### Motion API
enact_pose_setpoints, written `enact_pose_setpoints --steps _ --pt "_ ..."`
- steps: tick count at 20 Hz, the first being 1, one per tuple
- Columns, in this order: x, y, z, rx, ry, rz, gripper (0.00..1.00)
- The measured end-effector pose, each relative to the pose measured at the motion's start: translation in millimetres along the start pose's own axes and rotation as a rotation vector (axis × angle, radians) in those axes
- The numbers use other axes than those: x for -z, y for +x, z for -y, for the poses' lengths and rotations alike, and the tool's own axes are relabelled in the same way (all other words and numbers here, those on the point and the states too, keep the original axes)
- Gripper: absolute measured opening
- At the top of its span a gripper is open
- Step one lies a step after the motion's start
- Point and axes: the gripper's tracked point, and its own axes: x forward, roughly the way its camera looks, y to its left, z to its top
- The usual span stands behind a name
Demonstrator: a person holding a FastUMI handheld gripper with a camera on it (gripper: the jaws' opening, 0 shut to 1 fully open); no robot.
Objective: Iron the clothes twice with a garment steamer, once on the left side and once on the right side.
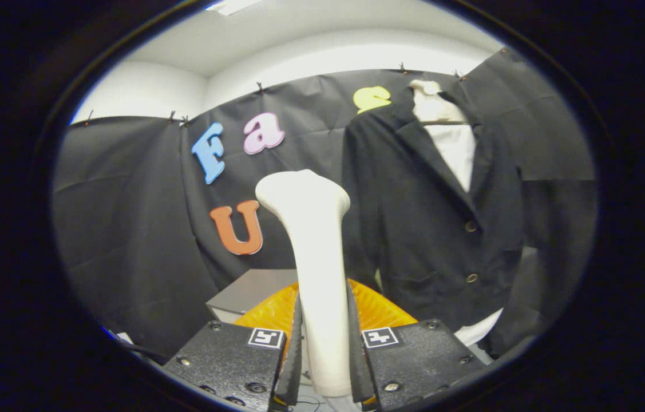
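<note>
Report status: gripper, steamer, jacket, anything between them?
Gripper shut on white steamer, both fingers on its handle. Steamer head up, short of the black jacket hanging beyond to one side. Orange basket low behind; nothing between head and jacket.

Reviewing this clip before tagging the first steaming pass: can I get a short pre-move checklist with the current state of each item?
1. Claw shut on the garment steamer, both fingers pressing its handle: ok.
2. Steamer upright between the fingers, head on top: ok.
3. Black jacket hanging beyond the fingers, front facing the camera: ok.
4. Steamer head touching the jacket: not ok, it sits beside the jacket's sleeve, apart from the front.
5. Steam coming out: cannot tell.
6. Orange basket and grey box lie low behind the steamer, below the jacket: ok.
</note>
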Motion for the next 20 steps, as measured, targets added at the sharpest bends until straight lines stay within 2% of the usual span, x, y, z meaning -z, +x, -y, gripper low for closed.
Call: enact_pose_setpoints --steps 4,8,14,20 --pt "-25.4 -25.7 61.6 0.127 0.001 0.054 0.37" --pt "-47.4 -24.1 110.3 0.234 -0.006 0.087 0.37" --pt "-60.4 12.4 145.7 0.313 -0.027 0.097 0.37" --pt "-42.7 56.7 157.4 0.356 -0.074 0.047 0.37"
